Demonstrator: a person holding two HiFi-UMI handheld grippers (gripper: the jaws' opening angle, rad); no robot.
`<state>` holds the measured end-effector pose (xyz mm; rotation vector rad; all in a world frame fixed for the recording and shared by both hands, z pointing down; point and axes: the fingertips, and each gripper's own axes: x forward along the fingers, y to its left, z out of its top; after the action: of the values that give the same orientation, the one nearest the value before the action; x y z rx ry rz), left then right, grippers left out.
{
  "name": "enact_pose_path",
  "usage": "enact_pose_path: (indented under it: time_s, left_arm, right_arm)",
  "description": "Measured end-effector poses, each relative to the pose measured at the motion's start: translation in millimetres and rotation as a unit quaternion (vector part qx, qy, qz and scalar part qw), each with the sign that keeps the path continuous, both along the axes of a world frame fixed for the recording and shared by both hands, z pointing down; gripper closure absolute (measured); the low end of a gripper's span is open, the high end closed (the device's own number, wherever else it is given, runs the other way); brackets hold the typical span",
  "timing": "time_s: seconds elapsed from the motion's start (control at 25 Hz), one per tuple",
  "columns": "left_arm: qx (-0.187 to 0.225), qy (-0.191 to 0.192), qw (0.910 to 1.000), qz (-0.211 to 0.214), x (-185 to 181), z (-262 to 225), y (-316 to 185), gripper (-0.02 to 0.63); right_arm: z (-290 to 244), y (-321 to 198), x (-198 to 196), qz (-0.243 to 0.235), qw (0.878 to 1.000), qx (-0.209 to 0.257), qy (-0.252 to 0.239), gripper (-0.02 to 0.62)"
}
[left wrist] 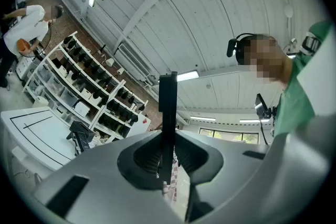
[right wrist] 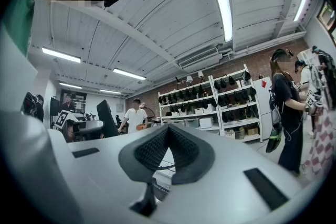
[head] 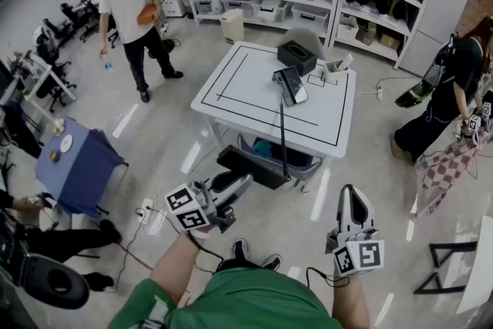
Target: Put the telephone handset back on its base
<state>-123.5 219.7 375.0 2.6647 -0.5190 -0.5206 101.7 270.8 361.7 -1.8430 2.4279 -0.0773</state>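
Head view looks steeply down at the far table (head: 254,81); both gripper views tilt upward, all sharing the shelves (right wrist: 231,94)

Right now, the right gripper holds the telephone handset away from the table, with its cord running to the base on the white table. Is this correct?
Not quite: the left gripper holds the handset, as the left gripper view shows; the right gripper has its jaws shut on nothing. The rest is correct.

The handset (left wrist: 168,105) lower end is hidden between the left gripper (left wrist: 167,157) fingers (left wrist: 146,155). Keypad detail on the base (head: 291,85) is too small to read.
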Motion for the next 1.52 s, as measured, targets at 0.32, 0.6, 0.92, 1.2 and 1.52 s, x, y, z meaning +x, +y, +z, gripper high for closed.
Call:
enact_pose_path:
  time_s: [0.32, 0.6, 0.92, 1.2, 1.52]
  left_arm:
    - [0.009, -0.003, 0.9999, -0.014, 0, -15, 6, 0.525]
    - [0.011, -0.006, 0.9997, -0.023, 3, -17, -4, 0.525]
    - [0.006, 0.002, 0.9999, -0.011, 11, -8, -55, 0.525]
    - [0.016, 0.013, 0.9996, 0.018, 19, -6, -118, 0.525]
    - [0.019, 0.026, 0.9986, 0.041, 13, -6, -185, 0.525]
  right_arm:
    - [-14, 13, 3, -0.006, 1.0, 0.01, -0.025, 0.572]
    - [-11, 13, 9, -0.006, 1.0, 0.012, -0.028, 0.572]
    - [-5, -34, 21, 0.01, 1.0, 0.0, -0.015, 0.572]
    - [-12, -99, 25, 0.028, 1.0, 0.004, -0.001, 0.572]
    - [-13, -173, 9, 0.032, 0.999, -0.006, 0.017, 0.572]
